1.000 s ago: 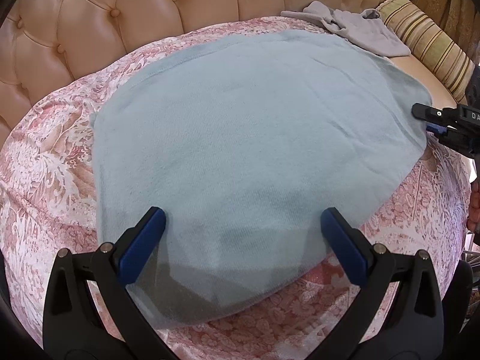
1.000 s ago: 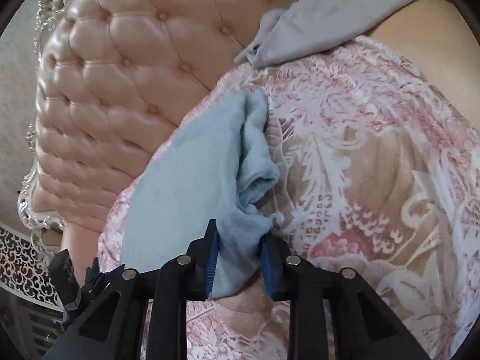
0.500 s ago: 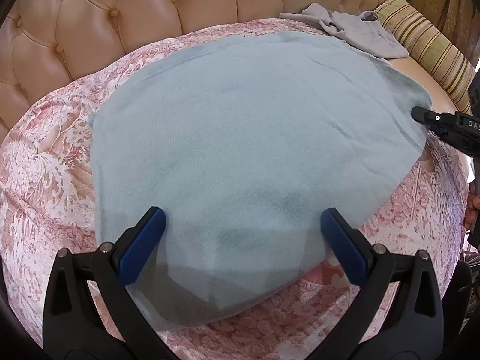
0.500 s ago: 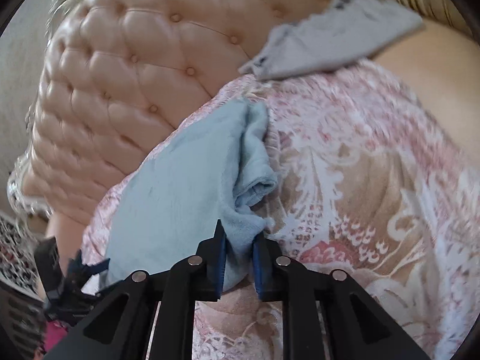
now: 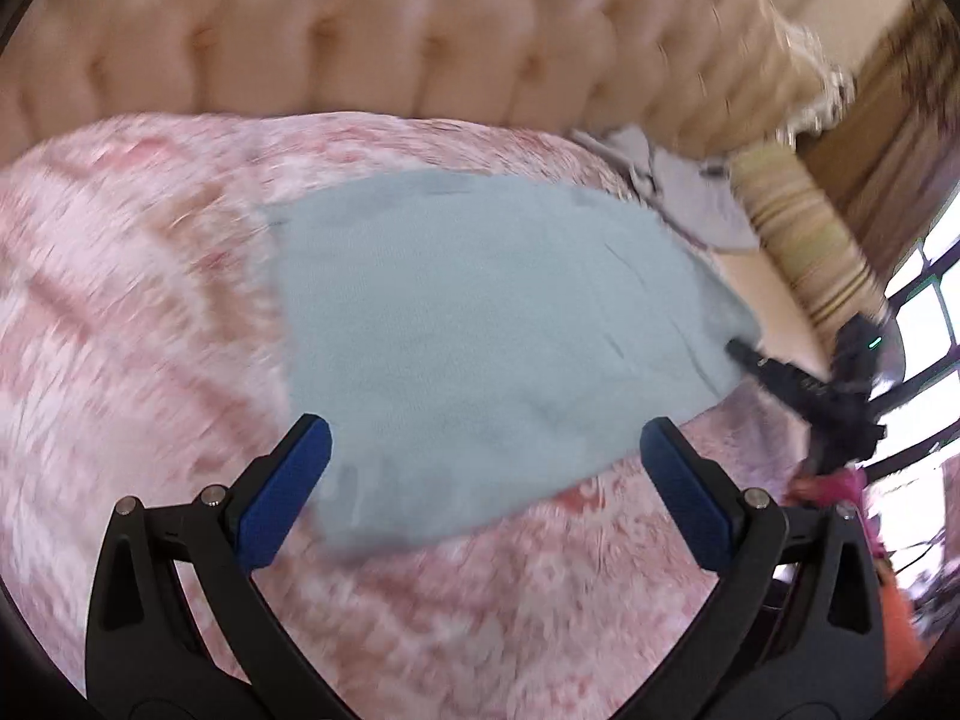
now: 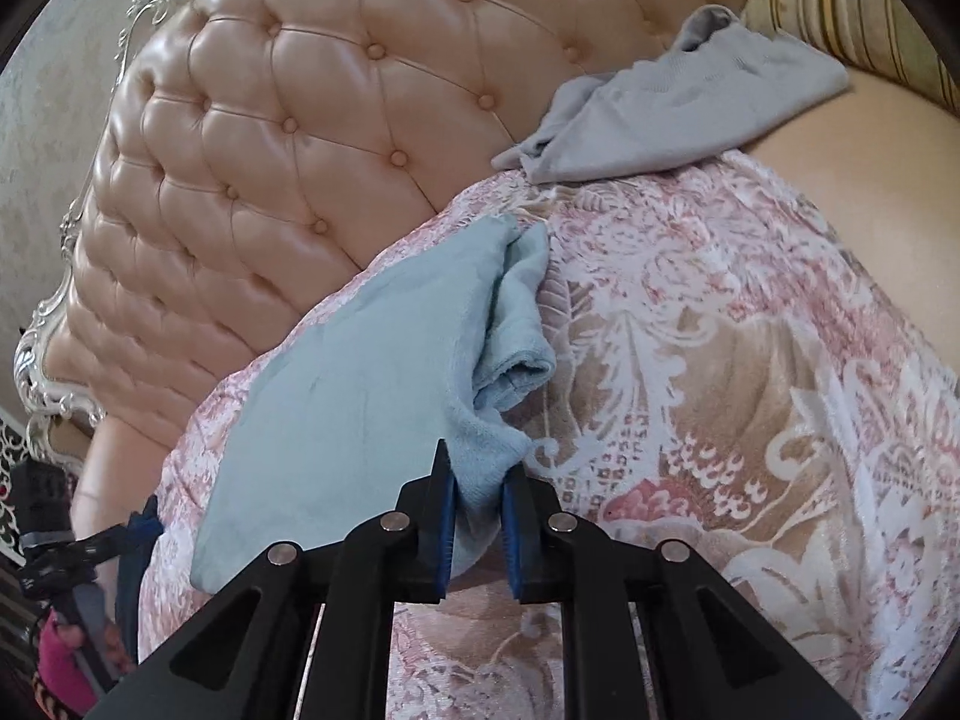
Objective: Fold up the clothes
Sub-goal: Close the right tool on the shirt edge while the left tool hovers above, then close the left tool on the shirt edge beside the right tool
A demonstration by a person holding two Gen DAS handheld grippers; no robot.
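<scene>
a: where is the pale blue soft fleece garment (image 6: 336, 396) placed?

b: it is spread flat on the pink and white floral bedspread (image 6: 750, 408), just in front of the tufted peach leather headboard (image 6: 288, 138). its bunched corner, on the side away from the headboard's silver end, is clamped between the blue pads of the right gripper (image 6: 477, 507).

a: and the left gripper (image 5: 480, 483)?

b: its jaws are held wide apart with nothing between them, above the garment's near hem.

a: what could go wrong?

b: only a small bunch of fleece is pinched, so the corner could be pulled free if it is lifted sharply. with one side unheld, the fold could be dragged askew, or the crumpled grey cloth (image 6: 672, 114) by the headboard could be caught.

a: what is changed from earlier?

b: the right jaws were wider around that corner; now they are closed on it. the left view is blurred and shifted, with the garment seen farther off.
</scene>
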